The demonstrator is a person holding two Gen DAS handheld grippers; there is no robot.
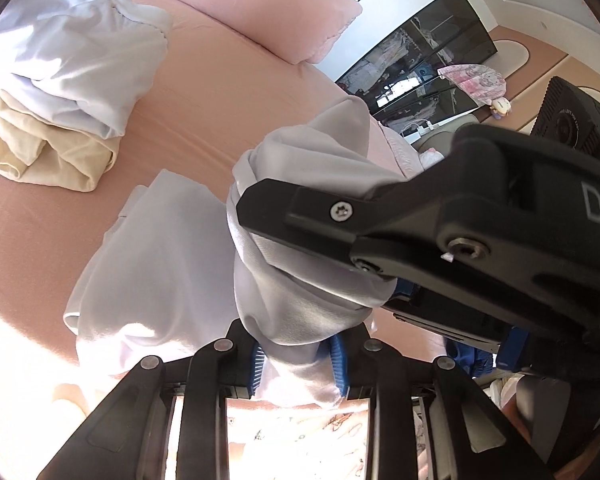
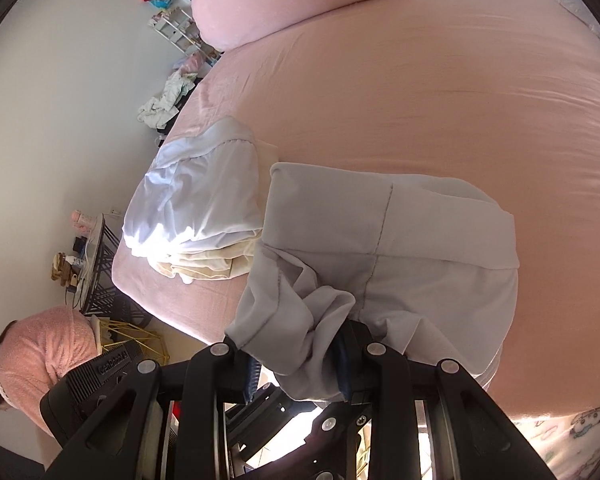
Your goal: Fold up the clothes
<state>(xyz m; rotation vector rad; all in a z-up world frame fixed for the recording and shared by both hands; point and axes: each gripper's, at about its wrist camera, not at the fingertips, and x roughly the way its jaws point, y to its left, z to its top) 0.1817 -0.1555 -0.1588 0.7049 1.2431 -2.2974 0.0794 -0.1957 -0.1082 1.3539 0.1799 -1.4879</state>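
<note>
A light grey garment (image 1: 172, 264) hangs over the pink bed (image 1: 204, 92), bunched and held up at one end. My left gripper (image 1: 298, 364) is shut on a fold of it at the bottom of the left wrist view. My right gripper (image 1: 260, 216) reaches in from the right in that view and is clamped on the same garment just above. In the right wrist view the grey garment (image 2: 412, 248), with a dark seam line, spreads over the bed (image 2: 440, 80), and my right gripper (image 2: 298, 368) is shut on its bunched near edge.
A stack of folded clothes, pale blue (image 1: 76, 52) on cream (image 1: 48, 152), lies at the bed's left; it also shows in the right wrist view (image 2: 196, 196). Pink pillows (image 1: 256, 4) lie at the head. A person in pink (image 2: 40, 360) bends beside the bed. A dark wardrobe (image 1: 420, 60) stands beyond.
</note>
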